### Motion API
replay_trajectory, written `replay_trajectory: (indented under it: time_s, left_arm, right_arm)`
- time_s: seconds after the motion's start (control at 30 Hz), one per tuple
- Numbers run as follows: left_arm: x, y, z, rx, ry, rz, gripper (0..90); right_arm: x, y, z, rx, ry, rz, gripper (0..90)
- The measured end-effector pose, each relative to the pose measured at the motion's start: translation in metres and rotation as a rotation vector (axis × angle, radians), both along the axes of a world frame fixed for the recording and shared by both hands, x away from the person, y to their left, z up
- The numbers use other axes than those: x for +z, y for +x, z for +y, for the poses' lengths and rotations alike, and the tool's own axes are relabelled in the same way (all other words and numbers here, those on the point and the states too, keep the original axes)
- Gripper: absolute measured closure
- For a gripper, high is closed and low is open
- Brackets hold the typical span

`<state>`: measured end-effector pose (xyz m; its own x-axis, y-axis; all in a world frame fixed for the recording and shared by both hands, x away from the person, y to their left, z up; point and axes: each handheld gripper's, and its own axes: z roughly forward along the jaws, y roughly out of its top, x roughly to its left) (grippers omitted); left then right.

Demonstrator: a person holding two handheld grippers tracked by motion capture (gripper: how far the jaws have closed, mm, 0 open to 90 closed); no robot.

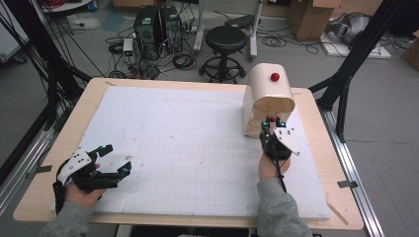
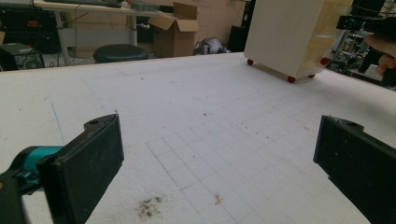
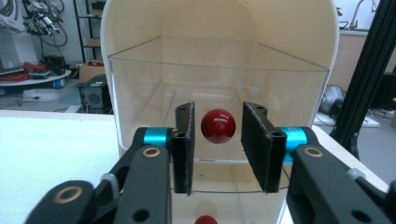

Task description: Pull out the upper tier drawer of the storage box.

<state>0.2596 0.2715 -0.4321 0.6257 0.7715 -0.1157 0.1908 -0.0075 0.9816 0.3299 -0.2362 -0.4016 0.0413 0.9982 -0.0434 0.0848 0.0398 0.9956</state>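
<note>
The cream bread-bin-like box (image 1: 268, 98) stood at the far right of the desk (image 1: 44, 182), on the white gridded mat (image 1: 188, 143), raised on small red feet (image 2: 291, 79) and with its clear front door toward the person, which seemed the reason the right hand-held gripper (image 1: 273, 121) was brought straight up to that face. In the right gripper view the two black pads (image 3: 184, 147) stood on either side of the red knob (image 3: 218, 125) of the clear door (image 3: 215, 88), with a gap showing on each side, so the right hand-held gripper (image 3: 218, 149) was released and framing the knob rather than clamping it; I judged it was lined up to close on the knob and pull the door. A second red knob (image 1: 274, 77) sat on the box's rounded top. The right forearm, in a grey sleeve (image 1: 276, 210), reached forward from the near edge, the hand (image 1: 269, 165) behind the gripper and pointing it level at the box front. The left hand-held gripper (image 1: 114, 159) lay well apart at the near left of the mat, probably parked out of the way; its jaws were spread wide over bare mat, holding nothing, aimed across the desk toward the box, the left hand (image 1: 81, 190) low by the desk's near edge.
</note>
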Motion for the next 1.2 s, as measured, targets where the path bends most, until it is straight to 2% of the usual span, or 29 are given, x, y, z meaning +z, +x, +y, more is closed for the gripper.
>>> replay_trajectory:
  time_s: [0.1,0.47,0.83,1.2]
  left_arm:
    - [0.0,0.0,0.0,0.0,0.0,0.0,2.1]
    - [0.0,0.0,0.0,-0.004,0.002,0.005,2.1]
    - [0.0,0.0,0.0,0.004,-0.002,0.0,2.1]
    - [0.0,0.002,-0.001,-0.004,-0.002,0.0,2.1]
  right_arm:
    - [0.0,0.001,0.0,0.004,-0.004,0.003,72.0]
    - [0.0,0.0,0.0,-0.001,-0.022,0.001,73.7]
    - [0.0,-0.001,0.001,0.002,-0.018,0.002,73.9]
    - [0.001,-0.012,0.002,0.004,-0.021,0.006,74.0]
